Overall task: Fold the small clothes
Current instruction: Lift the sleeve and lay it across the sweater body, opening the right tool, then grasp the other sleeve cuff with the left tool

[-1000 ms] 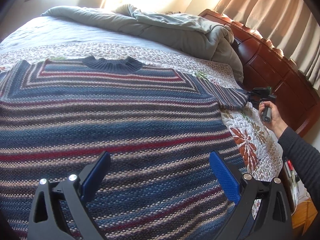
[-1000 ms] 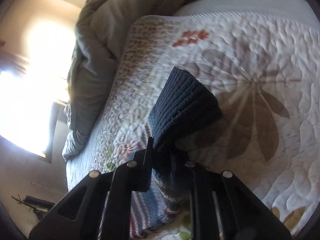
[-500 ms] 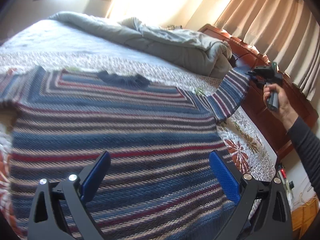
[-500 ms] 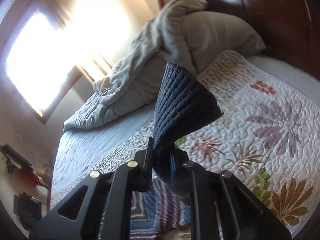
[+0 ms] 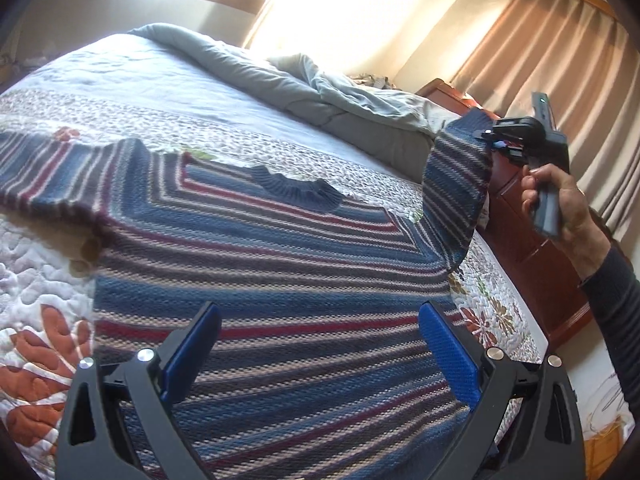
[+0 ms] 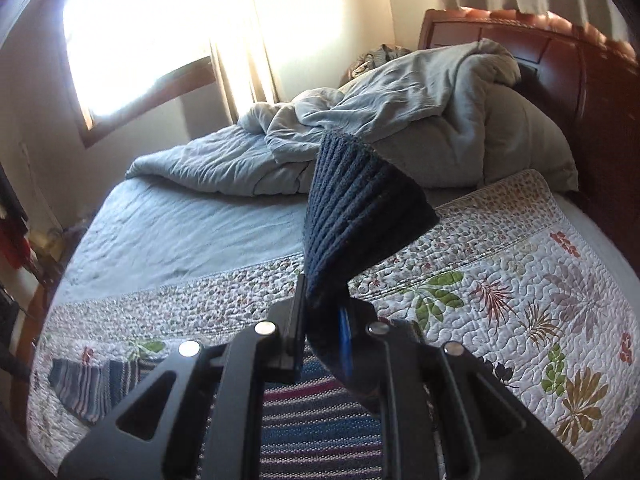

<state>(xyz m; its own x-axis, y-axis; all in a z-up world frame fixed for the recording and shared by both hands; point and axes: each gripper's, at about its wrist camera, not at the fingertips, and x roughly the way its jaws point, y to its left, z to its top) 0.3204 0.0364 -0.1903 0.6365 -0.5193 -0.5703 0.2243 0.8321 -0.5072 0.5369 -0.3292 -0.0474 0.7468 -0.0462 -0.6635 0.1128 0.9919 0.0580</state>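
Sweater (image 5: pixel 256 280) spread flat on a quilt (image 5: pixel 36 280), one sleeve lifted.

The right claw (image 6: pixel 324 320) pinches the dark ribbed cuff (image 6: pixel 356 204) of the sleeve (image 5: pixel 456 184), which fans up past its fingers while the striped body lies below them. In the left view, a hand (image 5: pixel 560 200) grips that claw's handle and holds the sleeve off the bed. The left claw (image 5: pixel 320 344) hangs over the sweater's lower body, fingers spread wide with nothing between them. Beyond both claws lie a rumpled grey duvet (image 6: pixel 400 120) and a wooden headboard (image 6: pixel 580 92).
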